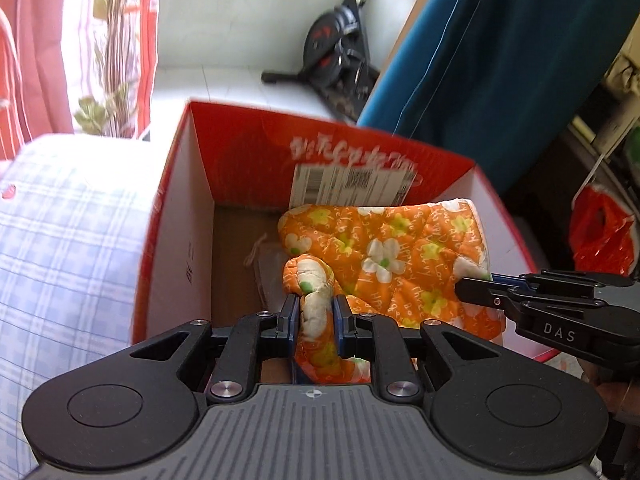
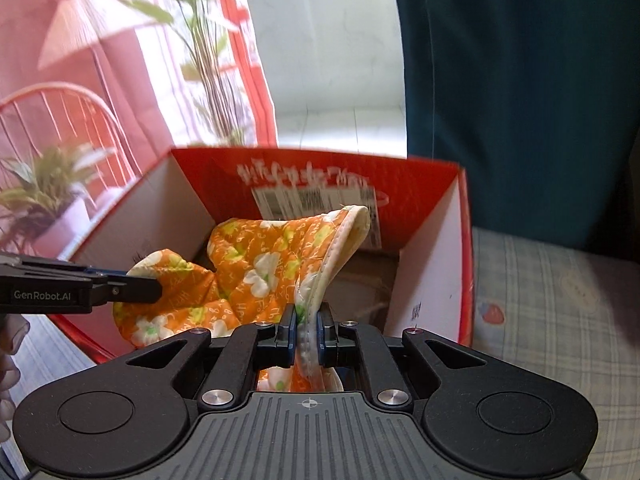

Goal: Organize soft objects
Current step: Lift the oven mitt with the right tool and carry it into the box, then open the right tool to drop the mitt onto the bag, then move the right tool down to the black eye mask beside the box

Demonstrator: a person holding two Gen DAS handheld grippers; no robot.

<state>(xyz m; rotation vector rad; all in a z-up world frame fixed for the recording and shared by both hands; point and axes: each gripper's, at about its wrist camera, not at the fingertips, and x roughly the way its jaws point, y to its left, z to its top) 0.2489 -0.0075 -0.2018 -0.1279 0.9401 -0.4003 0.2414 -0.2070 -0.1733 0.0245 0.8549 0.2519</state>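
- While both handheld grippers hang over the open red cardboard box [image 1: 248, 148] with white inner walls, an orange quilted oven mitt printed with white and yellow flowers [image 1: 384, 248] is carried between them, its body already inside the box's mouth but not yet lying on the brown bottom.
- Left gripper [image 1: 316, 312]: fingers drawn narrow and clamped on the mitt's padded thumb — the fabric bulges between the blue pads.
- Right gripper [image 2: 306, 334]: fingers nearly closed, pinching the mitt's cream-bound cuff edge, which fans up towards the box's far wall.
- Progress, as it looks from here: the mitt is at the box and partly lowered in; letting go and settling it flat remain. A pale, blurred item with a string [image 1: 264, 256] seems to lie on the box floor beside the mitt — what it is cannot be told. Whether more soft things wait outside the box is not shown.
- Writing: "DAS" on the side of the right gripper as seen from the left wrist view; "GenRobot.AI" on the left gripper's side in the right wrist view. The box's far inner wall carries white script, upside down and too blurred to read, above a white shipping label with barcodes [image 2: 316, 202], also illegible.
- Setting: the box rests on a pale blue checked bedcover [image 2: 552, 292].
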